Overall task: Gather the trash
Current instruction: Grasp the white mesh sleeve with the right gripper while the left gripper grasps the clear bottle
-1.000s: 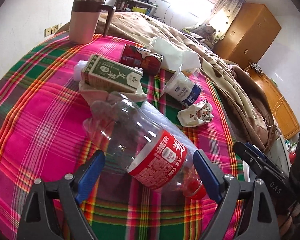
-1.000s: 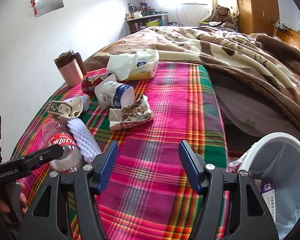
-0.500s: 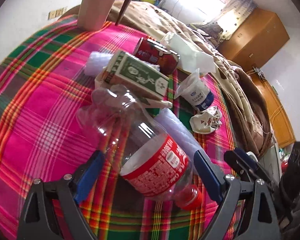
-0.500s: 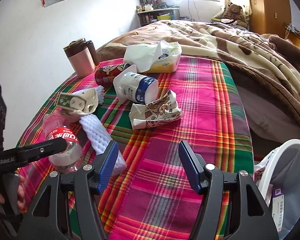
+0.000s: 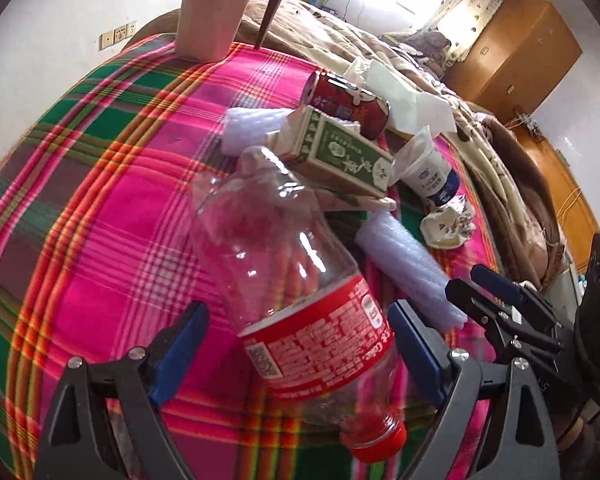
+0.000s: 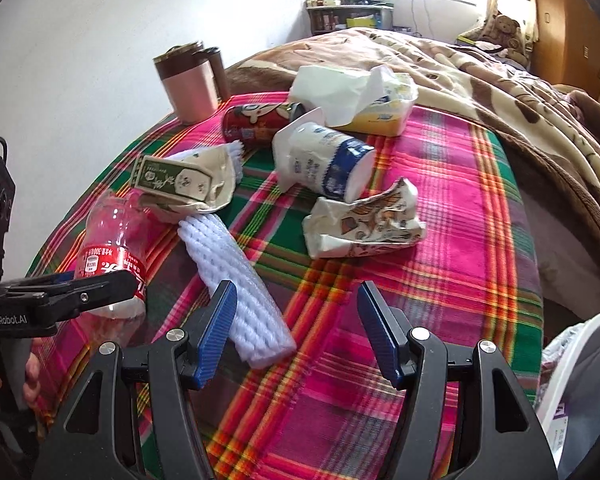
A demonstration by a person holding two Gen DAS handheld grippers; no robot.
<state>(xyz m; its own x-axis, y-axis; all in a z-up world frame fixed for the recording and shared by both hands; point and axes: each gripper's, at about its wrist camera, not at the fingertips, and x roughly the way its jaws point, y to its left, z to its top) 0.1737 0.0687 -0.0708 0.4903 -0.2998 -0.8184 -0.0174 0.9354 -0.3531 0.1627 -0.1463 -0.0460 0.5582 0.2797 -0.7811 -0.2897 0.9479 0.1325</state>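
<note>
An empty clear cola bottle (image 5: 300, 280) with a red label and red cap lies on the plaid cloth. My left gripper (image 5: 298, 344) is open and straddles its label end; the right pad is close to the label and the left pad stands apart. From the right wrist view the same bottle (image 6: 112, 248) lies behind the left gripper (image 6: 60, 296). My right gripper (image 6: 298, 320) is open just above the cloth. The near end of a white foam net sleeve (image 6: 236, 280) lies by its left finger. A green carton (image 6: 172, 178), a red can (image 6: 256, 122), a yogurt cup (image 6: 324, 160) and a crumpled wrapper (image 6: 364, 224) lie beyond.
A pink mug (image 5: 212, 16) stands at the far edge of the plaid table (image 5: 100, 220). A tissue pack (image 6: 364, 96) lies near the bed's brown blanket (image 6: 500, 80). A white bin with a liner (image 6: 580, 380) stands low at the right, off the table edge.
Both grippers have moved forward over the table. The bottle now sits deeper between the left fingers. The foam sleeve has come up beside the right gripper's left finger. Both stay open.
</note>
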